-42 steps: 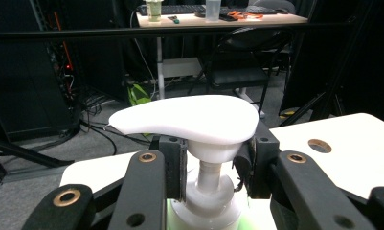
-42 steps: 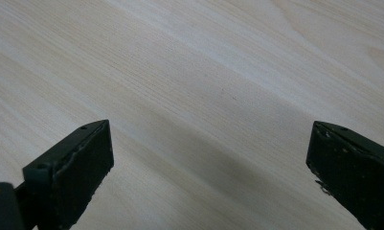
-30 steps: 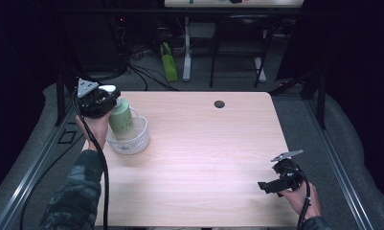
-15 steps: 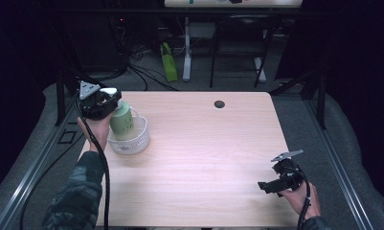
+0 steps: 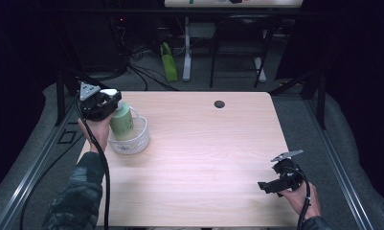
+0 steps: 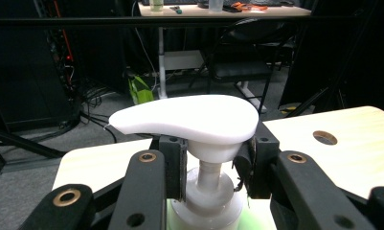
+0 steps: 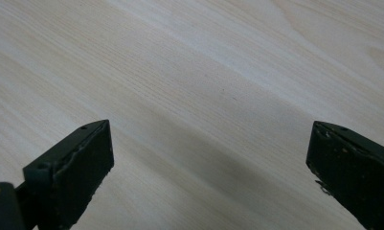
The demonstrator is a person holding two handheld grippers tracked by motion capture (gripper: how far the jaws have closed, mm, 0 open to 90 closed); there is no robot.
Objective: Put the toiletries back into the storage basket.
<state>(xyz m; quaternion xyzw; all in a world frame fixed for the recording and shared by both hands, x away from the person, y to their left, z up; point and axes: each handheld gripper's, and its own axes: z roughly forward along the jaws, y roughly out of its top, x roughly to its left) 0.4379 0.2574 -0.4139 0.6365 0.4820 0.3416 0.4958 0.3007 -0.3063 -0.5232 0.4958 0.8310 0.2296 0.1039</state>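
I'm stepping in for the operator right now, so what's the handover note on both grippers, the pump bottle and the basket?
Left gripper: shut on the neck of the green pump bottle, just under its white pump head.
Right gripper: open, nothing between the jaws, over bare table near the front right corner.
Bottle stands upright in the white basket at the table's left side.
Done: bottle gripped.
Left: whether it is going in or coming out can't be told; either release it or lift it clear.

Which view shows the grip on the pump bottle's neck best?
The left gripper view: the left gripper clamps the neck under the pump bottle's white head. The high view shows the bottle over the basket, neck hidden.
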